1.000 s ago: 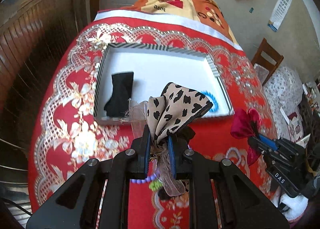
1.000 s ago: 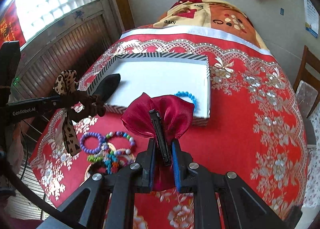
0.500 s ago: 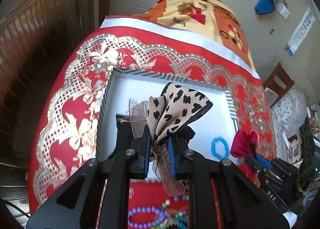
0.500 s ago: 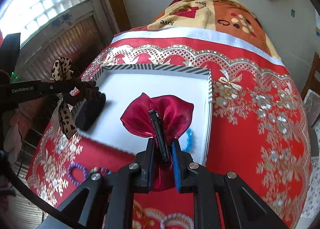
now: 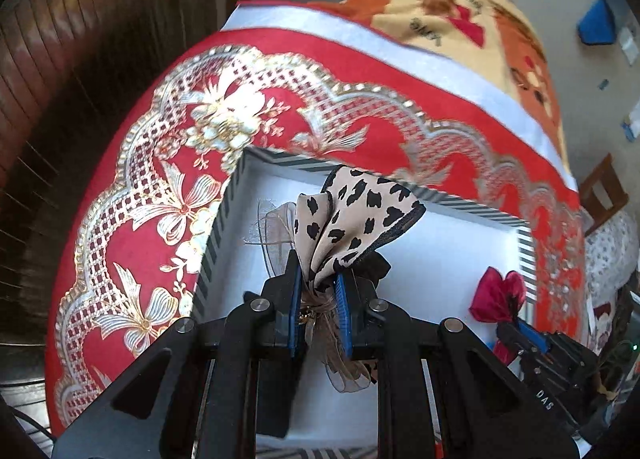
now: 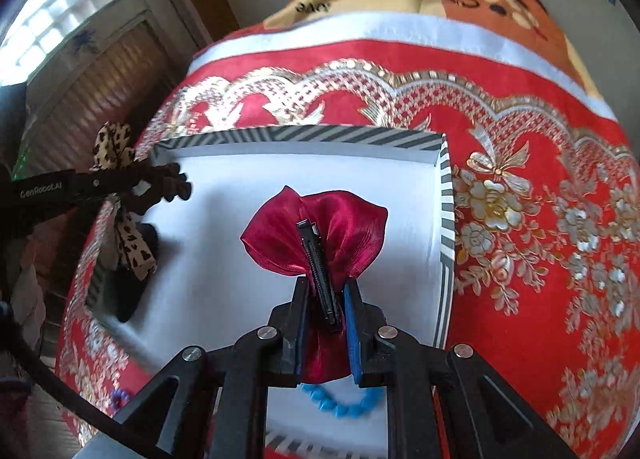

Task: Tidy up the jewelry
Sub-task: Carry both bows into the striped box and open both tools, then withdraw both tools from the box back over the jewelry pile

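Note:
My left gripper is shut on a leopard-print bow with sheer ribbon, held above the left part of the white tray. My right gripper is shut on a dark red satin bow clip, held over the tray's middle. The red bow also shows at the right of the left wrist view, and the leopard bow at the left of the right wrist view. A blue bead bracelet lies in the tray below my right gripper. A black item lies in the tray's left end.
The tray has a striped rim and rests on a red and gold tablecloth. A purple bead bracelet lies on the cloth near the tray's front. A wooden chair stands at the right. Wood panelling is at the left.
Both grippers have moved forward and now hang over the tray, each still holding its bow. The loose bracelets on the cloth have slipped almost out of view.

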A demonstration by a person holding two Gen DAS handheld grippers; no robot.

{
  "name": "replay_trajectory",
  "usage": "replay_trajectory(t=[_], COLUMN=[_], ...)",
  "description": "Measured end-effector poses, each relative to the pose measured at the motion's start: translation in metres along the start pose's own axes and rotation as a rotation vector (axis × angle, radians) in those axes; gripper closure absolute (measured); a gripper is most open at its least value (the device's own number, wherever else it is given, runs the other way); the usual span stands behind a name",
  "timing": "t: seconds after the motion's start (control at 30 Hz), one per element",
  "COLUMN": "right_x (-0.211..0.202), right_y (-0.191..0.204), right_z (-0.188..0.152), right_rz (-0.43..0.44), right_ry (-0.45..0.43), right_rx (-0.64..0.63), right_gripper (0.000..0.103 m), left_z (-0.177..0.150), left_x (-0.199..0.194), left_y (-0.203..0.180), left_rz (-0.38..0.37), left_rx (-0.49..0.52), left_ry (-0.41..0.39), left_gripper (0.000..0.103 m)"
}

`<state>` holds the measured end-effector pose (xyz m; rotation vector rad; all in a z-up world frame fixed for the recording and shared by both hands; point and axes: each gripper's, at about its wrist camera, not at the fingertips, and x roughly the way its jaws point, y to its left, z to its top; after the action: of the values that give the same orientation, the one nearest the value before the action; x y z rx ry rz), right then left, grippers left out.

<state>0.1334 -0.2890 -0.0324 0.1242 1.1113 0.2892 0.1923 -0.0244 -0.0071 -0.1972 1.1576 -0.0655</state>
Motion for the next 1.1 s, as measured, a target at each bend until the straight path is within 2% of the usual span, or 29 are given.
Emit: replay_trajectory(t=[0.2, 0.3, 0.33, 0.37, 0.4, 0.43, 0.47, 0.7, 1.1], right_x=[0.025, 0.031, 0.032, 0.033, 0.033, 0.033, 0.032, 0.011, -0.024], right_y=[-0.008, -0.009, -0.01, -0.01, -0.011, -0.011, -0.013, -0.014, 0.004], right_z=[0.007, 0.007, 0.008, 0.008, 0.007, 0.007, 0.006, 0.003, -0.015], right_rz=[-0.012, -0.019, -0.017, -0.014, -0.012, -0.01, -0.005, 0.035, 0.029], right_ry=[0.028, 0.035, 0.035, 0.032, 0.029, 0.029, 0.029, 0.005, -0.025], right_rx=[0.004, 0.003, 0.003, 0.003, 0.004, 0.006, 0.011, 0.033, 0.034], right_gripper=[0.089, 0.089, 0.088, 0.081, 0.076, 0.065, 0.061, 0.061, 0.059], left_z=[0.001, 0.002, 0.002, 0.002, 0.003, 0.003, 0.003, -0.003, -0.037], left_x=[0.016, 0.018, 0.017, 0.017, 0.017, 0.016, 0.015, 0.004, -0.025], left_y=[0.009, 0.01, 0.01, 0.009, 0.01, 0.011, 0.012, 0.008, -0.005], left_rz=[0.027, 0.037, 0.042, 0.042, 0.038, 0.03, 0.026, 0.04, 0.071], left_rx=[-0.02, -0.02, -0.019, -0.023, -0.029, -0.038, -0.045, -0.03, 0.04], left_ry=[0.008, -0.005, -0.011, -0.018, -0.025, -0.031, -0.035, -0.05, -0.076], left_gripper=[0.088, 0.08, 0.074, 0.069, 0.06, 0.052, 0.05, 0.049, 0.049])
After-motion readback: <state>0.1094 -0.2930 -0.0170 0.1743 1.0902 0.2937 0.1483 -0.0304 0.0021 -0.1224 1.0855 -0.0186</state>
